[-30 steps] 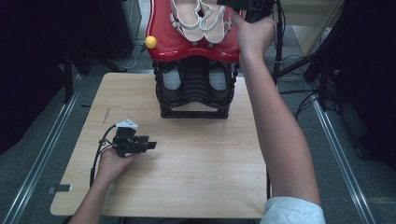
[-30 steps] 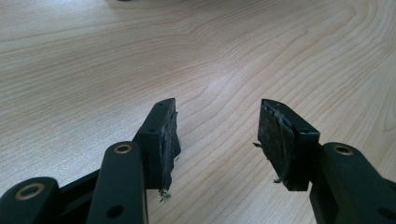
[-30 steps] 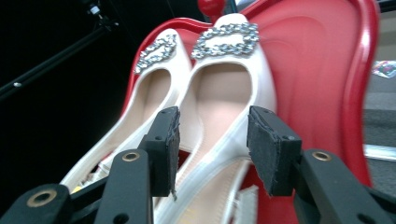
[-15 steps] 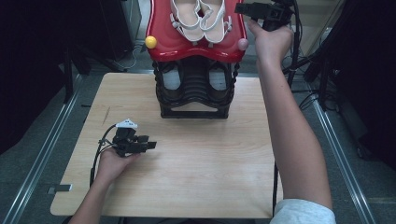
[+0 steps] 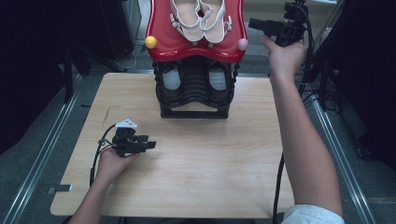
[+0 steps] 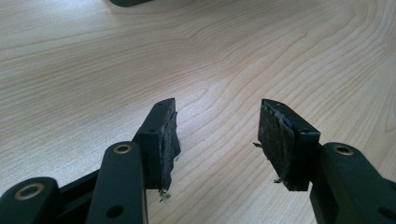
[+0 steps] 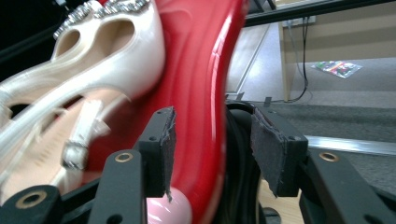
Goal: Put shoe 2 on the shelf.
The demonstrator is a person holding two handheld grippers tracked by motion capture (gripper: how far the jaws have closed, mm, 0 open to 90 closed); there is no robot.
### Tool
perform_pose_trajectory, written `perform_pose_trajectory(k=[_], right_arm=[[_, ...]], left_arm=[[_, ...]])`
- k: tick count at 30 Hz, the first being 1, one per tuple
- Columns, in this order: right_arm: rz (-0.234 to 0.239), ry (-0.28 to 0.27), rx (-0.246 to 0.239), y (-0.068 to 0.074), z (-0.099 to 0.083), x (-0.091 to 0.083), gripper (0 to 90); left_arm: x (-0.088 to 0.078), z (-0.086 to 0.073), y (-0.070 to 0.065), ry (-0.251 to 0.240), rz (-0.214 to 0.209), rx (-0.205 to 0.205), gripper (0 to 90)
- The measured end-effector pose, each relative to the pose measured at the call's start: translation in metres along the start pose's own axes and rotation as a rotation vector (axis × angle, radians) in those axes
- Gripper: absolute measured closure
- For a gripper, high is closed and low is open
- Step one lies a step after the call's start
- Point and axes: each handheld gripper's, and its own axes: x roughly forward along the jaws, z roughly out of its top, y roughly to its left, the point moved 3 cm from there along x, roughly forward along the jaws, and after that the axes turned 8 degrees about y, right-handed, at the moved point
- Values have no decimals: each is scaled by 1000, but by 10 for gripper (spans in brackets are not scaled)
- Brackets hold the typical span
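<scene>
Beside the red shelf [image 5: 196,44], right hand-held gripper [image 5: 256,23] lower now, jaws opening, empty.

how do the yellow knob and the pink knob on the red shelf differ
The yellow knob sits at the left front corner of the red shelf; the pink knob sits at the right front corner. The yellow knob has nothing near it, while the right gripper hovers just beside the pink one. Both are small round balls.
</scene>
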Motion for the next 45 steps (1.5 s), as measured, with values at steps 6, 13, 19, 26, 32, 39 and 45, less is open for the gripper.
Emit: perform_pose_trajectory(k=[6, 13, 19, 26, 32, 39, 45], right_arm=[[10, 3, 8, -11, -15, -5, 511], [-2, 14, -3, -21, -35, -6, 508], [26, 16, 20, -27, -53, -6, 507], [39, 14, 26, -32, -76, -7, 501], [31, 21, 16, -36, -95, -9, 498], [42, 40, 13, -40, -121, -7, 493], [62, 66, 9, -40, -144, -4, 491]], left_arm=[[0, 0, 0, 1, 0, 1, 471], [1, 1, -1, 0, 1, 5, 470], [4, 4, -4, 2, -14, 9, 465], [10, 8, -9, 4, -38, 20, 453], [11, 9, -10, 1, -40, 27, 451], [12, 9, -12, 3, -42, 29, 449], [12, 9, -12, 3, -41, 29, 448]])
